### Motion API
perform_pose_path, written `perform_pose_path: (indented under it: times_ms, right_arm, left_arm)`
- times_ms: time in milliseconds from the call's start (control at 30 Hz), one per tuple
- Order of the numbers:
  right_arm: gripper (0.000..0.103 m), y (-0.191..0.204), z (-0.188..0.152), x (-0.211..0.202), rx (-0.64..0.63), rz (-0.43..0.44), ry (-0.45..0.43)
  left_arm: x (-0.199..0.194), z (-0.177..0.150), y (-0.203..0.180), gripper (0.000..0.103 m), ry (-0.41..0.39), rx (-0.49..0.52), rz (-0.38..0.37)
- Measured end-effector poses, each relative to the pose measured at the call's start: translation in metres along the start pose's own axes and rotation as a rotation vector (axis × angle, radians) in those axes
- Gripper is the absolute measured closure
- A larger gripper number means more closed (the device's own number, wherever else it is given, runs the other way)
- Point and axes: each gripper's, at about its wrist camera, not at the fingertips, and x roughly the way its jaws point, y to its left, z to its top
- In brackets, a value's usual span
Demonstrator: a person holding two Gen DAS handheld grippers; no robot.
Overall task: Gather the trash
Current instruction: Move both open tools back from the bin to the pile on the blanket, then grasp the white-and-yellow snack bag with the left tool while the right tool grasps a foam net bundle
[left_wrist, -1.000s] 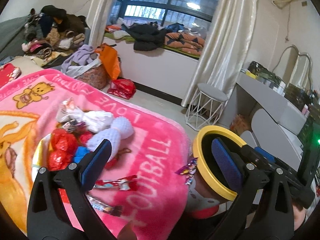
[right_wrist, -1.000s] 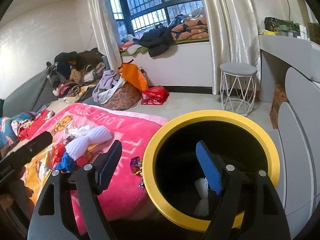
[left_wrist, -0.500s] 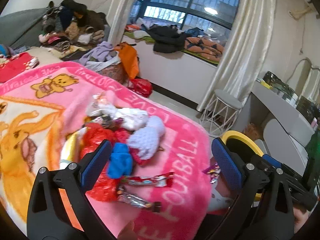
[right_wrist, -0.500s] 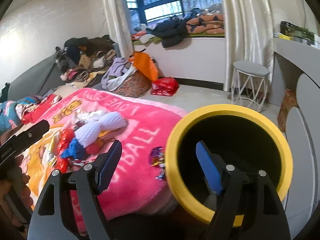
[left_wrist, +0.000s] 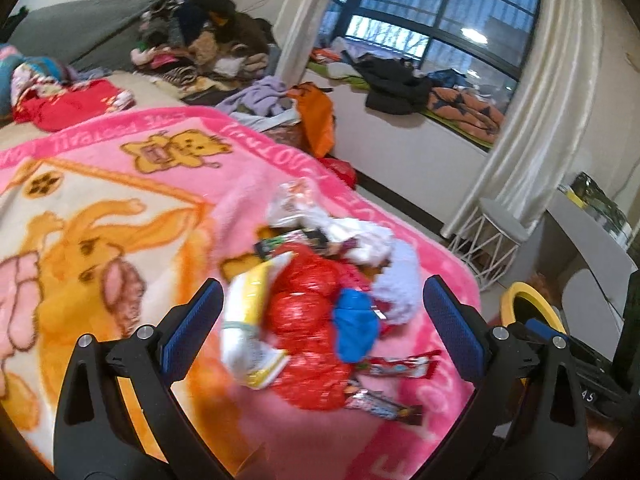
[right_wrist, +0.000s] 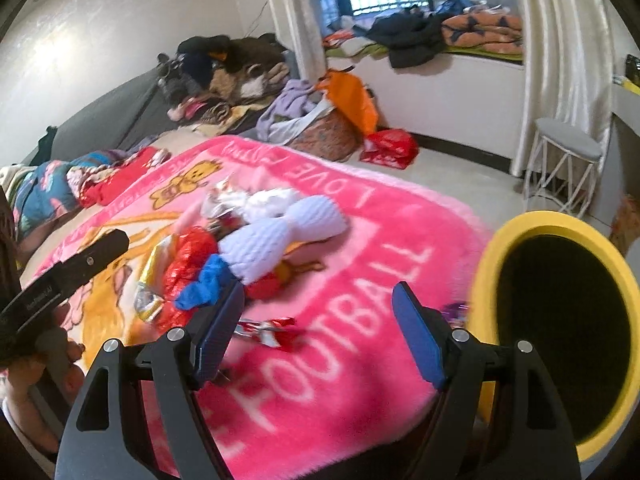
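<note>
Left gripper (left_wrist: 322, 328): tilted downward over the pink blanket (left_wrist: 120, 184) on the bed, jaws spread wide, nothing between the pads. The blue pads frame the trash pile (left_wrist: 316, 300) from above without touching it. In the right wrist view the same gripper shows at the left edge as a black bar, with the person's left hand (right_wrist: 44, 364) wrapped round its handle, low beside the blanket.

Right gripper (right_wrist: 316, 332): also pitched downward, jaws spread, empty. It hangs over the near edge of the blanket, above the white "FOOTBALL" lettering.

Trash pile: heaped mid-blanket. It holds a red crinkled bag (left_wrist: 308, 320), a yellow and white packet (left_wrist: 250, 332) on its left side, a blue scrap (left_wrist: 354, 330) on its right, and a white knitted item (right_wrist: 280, 236) on the far side. Crumpled white wrappers (left_wrist: 352, 236) lie behind.

Loose pieces: a red candy wrapper (right_wrist: 266, 330) lies flat on the blanket between the right gripper's pads as seen from its camera, apart from the pile. A second dark-ended wrapper (left_wrist: 380, 402) lies nearer the blanket's edge in the left wrist view. A small purple wrapper (right_wrist: 454, 312) sits at the blanket's edge, just beside the bin; blurred.

Bin (right_wrist: 486, 280): yellow rim, black inside, standing off the bed's corner at the right gripper's right side.
</note>
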Motion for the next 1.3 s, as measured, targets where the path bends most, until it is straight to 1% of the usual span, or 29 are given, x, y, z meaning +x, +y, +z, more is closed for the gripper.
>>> perform_pose_path:
  times_ms: [233, 333, 433, 500, 600, 633, 667, 700, 733, 767, 800, 900, 1000, 1100, 1300]
  right_arm:
    - [0.029, 0.023, 0.012, 0.036, -0.008, 0.046, 0.054]
    - [0.029, 0.030, 0.016, 0.052, -0.003, 0.058, 0.077]
    - [0.029, 0.033, 0.019, 0.067, 0.022, 0.071, 0.100]
    - [0.029, 0.033, 0.022, 0.078, 0.047, 0.082, 0.119]
    - [0.029, 0.033, 0.023, 0.090, 0.071, 0.087, 0.135]
    - [0.036, 0.033, 0.023, 0.093, 0.081, 0.092, 0.141]
    - [0.043, 0.032, 0.023, 0.095, 0.084, 0.095, 0.148]
    - [0.059, 0.031, 0.023, 0.097, 0.086, 0.102, 0.158]
    - [0.072, 0.030, 0.022, 0.097, 0.085, 0.110, 0.162]
    - [0.075, 0.030, 0.021, 0.096, 0.078, 0.110, 0.156]
    - [0.078, 0.031, 0.020, 0.092, 0.060, 0.109, 0.142]
    - [0.081, 0.032, 0.014, 0.082, 0.021, 0.093, 0.115]
    - [0.082, 0.029, 0.006, 0.070, 0.006, 0.074, 0.094]
    - [0.082, 0.027, 0.002, 0.059, 0.010, 0.085, 0.079]
    - [0.082, 0.032, -0.001, 0.034, -0.041, 0.091, 0.046]
  left_arm:
    - [0.007, -0.003, 0.042, 0.011, 0.040, -0.088, 0.057]
    - [0.012, -0.006, 0.055, 0.012, 0.064, -0.115, 0.056]
    - [0.018, -0.009, 0.062, 0.021, 0.094, -0.139, 0.033]
    - [0.022, -0.012, 0.065, 0.032, 0.114, -0.157, 0.011]
    - [0.028, -0.017, 0.066, 0.042, 0.149, -0.172, -0.022]
    - [0.031, -0.018, 0.065, 0.044, 0.159, -0.176, -0.028]
    - [0.034, -0.020, 0.065, 0.050, 0.173, -0.184, -0.041]
    - [0.036, -0.022, 0.065, 0.057, 0.180, -0.189, -0.046]
    - [0.038, -0.024, 0.066, 0.061, 0.193, -0.201, -0.052]
    - [0.040, -0.026, 0.066, 0.072, 0.199, -0.207, -0.054]
    - [0.041, -0.027, 0.066, 0.080, 0.204, -0.209, -0.055]
    - [0.039, -0.029, 0.064, 0.080, 0.202, -0.203, -0.059]
    - [0.033, -0.027, 0.062, 0.081, 0.176, -0.200, -0.055]
    - [0.026, -0.021, 0.058, 0.082, 0.147, -0.175, -0.051]
    - [0.010, -0.008, 0.046, 0.083, 0.091, -0.137, -0.058]
